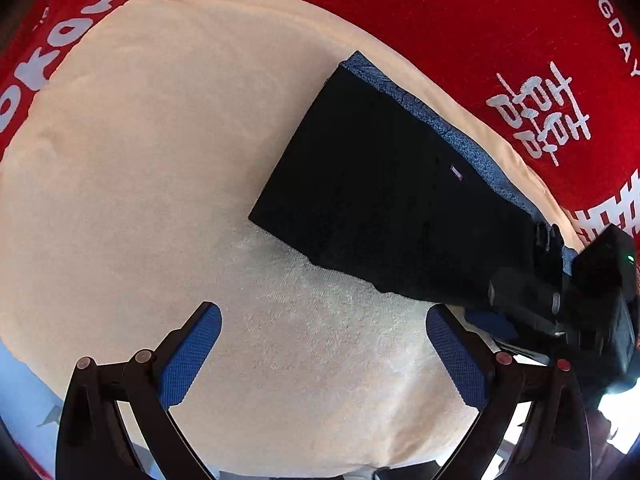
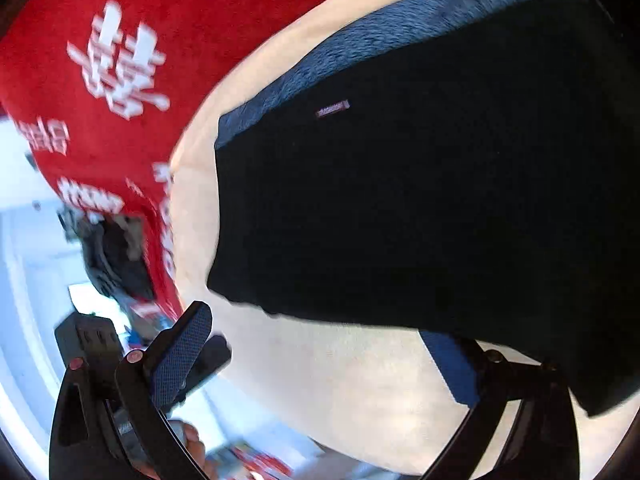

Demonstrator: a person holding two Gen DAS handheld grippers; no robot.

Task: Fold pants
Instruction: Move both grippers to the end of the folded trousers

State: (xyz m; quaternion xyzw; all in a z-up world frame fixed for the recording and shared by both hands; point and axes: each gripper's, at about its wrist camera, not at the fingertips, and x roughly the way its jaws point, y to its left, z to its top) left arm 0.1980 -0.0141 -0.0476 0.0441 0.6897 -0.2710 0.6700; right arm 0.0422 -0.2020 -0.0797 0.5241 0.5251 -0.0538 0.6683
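Observation:
Black pants lie folded into a flat rectangle on a cream blanket, with a blue fleecy lining showing along their far edge. My left gripper is open over bare cream blanket, just short of the pants' near edge. The right gripper appears in this view at the pants' right end. In the right wrist view the pants fill the frame, and my right gripper is open. The pants' near edge covers the tip of its right finger. Nothing sits between either pair of fingers.
A red blanket with white characters lies under the cream one and shows beyond it. In the right wrist view, blurred dark equipment and a black box stand off the bed's edge at left. A hand shows at the bottom.

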